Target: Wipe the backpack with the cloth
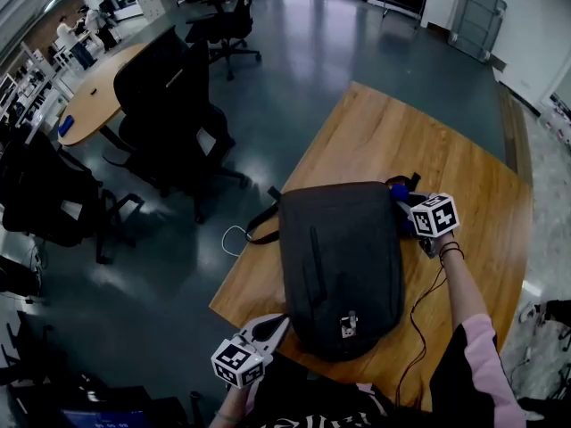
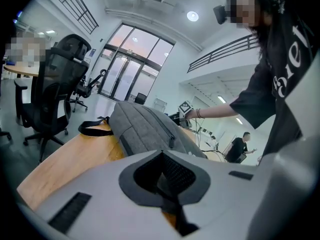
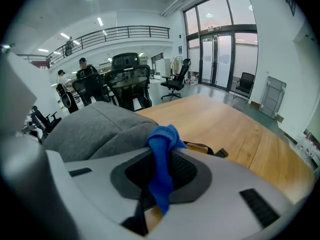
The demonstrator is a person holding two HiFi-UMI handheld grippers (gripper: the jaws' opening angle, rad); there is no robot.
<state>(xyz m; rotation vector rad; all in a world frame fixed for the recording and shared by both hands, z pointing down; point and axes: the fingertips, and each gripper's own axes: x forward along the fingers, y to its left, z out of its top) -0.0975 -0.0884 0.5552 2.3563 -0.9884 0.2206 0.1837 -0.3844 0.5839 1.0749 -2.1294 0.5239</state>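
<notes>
A dark grey backpack lies flat on the wooden table, its strap hanging over the left edge. My right gripper sits at the backpack's far right corner, shut on a blue cloth. In the right gripper view the cloth hangs pinched between the jaws of that gripper, with the backpack just to the left. My left gripper is at the backpack's near left corner, jaws together and holding nothing. In its own view the left gripper points along the backpack.
Black office chairs and a round wooden table stand on the floor to the left. A thin black cable runs along the table beside my right arm. A white cable loop lies on the floor by the table's edge.
</notes>
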